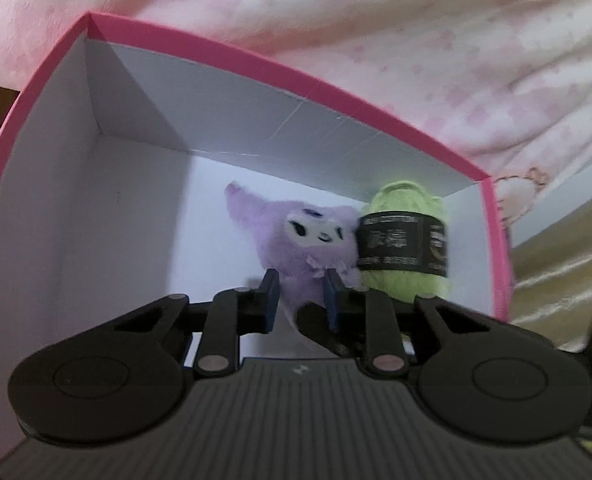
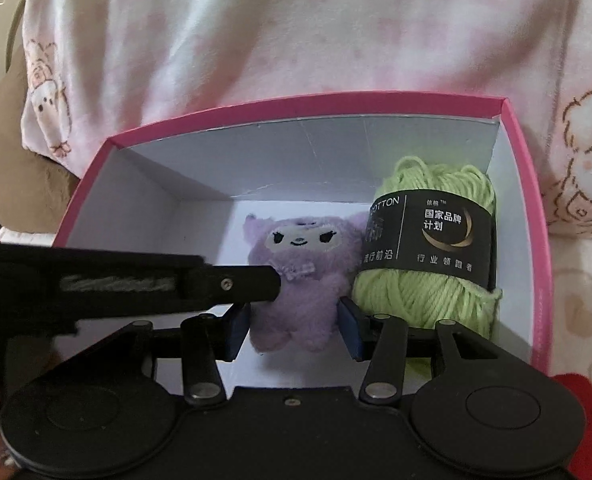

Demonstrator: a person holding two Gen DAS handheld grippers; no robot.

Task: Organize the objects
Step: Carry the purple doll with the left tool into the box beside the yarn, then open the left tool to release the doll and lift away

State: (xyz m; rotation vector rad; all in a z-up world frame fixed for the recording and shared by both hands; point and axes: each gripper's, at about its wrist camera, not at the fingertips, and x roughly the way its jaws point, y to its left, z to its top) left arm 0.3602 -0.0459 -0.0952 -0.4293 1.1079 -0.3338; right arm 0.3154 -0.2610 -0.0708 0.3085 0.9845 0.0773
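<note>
A purple plush toy (image 1: 308, 240) (image 2: 296, 248) stands in a pink box with white inside walls (image 1: 255, 54) (image 2: 336, 100), close to its right side. A ball of green yarn with a black label (image 1: 406, 240) (image 2: 428, 240) leans against the toy's right side. My left gripper (image 1: 300, 300) is shut on the toy's lower body, pinching the fur narrowly. My right gripper (image 2: 294, 330) holds the toy's body from the front, a blue pad pressed on each flank. In the right wrist view a left finger (image 2: 235, 280) reaches in from the left to the toy's neck.
Soft pink-and-white fabric printed with cartoon animals (image 1: 416, 40) (image 2: 255, 40) bulges behind and around the box. Shiny golden cloth (image 1: 556, 272) lies to the right of the box. The box's left half (image 1: 95, 220) holds nothing.
</note>
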